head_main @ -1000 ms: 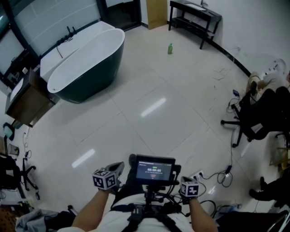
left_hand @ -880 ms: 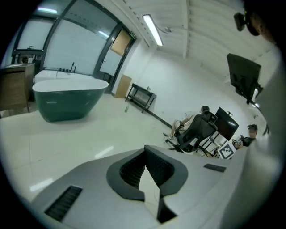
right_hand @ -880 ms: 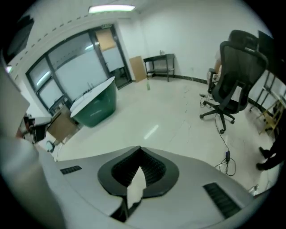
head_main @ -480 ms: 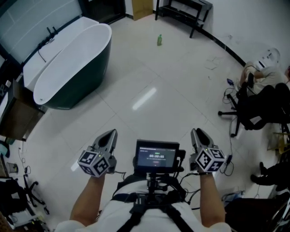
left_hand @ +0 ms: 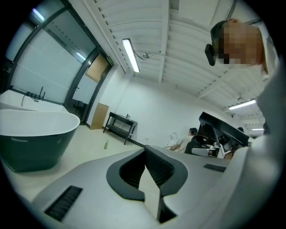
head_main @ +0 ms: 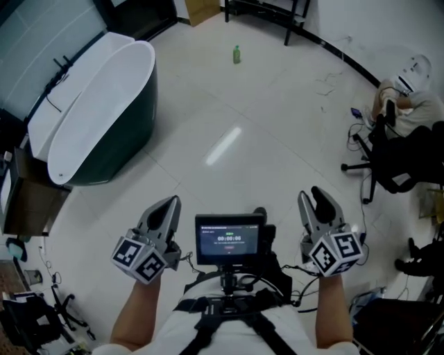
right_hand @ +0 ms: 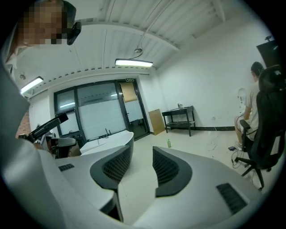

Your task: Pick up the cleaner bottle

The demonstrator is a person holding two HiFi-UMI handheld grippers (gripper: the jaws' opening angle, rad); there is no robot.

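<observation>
Cleaner bottle (head_main: pixel 236 53): it is seen standing upright on the pale floor (head_main: pixel 277 139) at the far end of the room, near the black table (head_main: pixel 263 10) and past the bathtub (head_main: pixel 128 132), well apart from both grippers.
Left gripper (head_main: pixel 168 205): it is kept clenched, with the jaws pressed together and nothing caught between them.
Right gripper (head_main: pixel 316 197): it is released; its jaws have just been opening, and only bare floor is seen through the gap.
Aim: both grippers are pointed roughly toward the bottle's end of the room.
Done: nothing yet; the bottle is untouched.
Left: by judgement, the whole job. The room is to be crossed, open jaws set around the bottle, the grip closed and the bottle lifted.
</observation>
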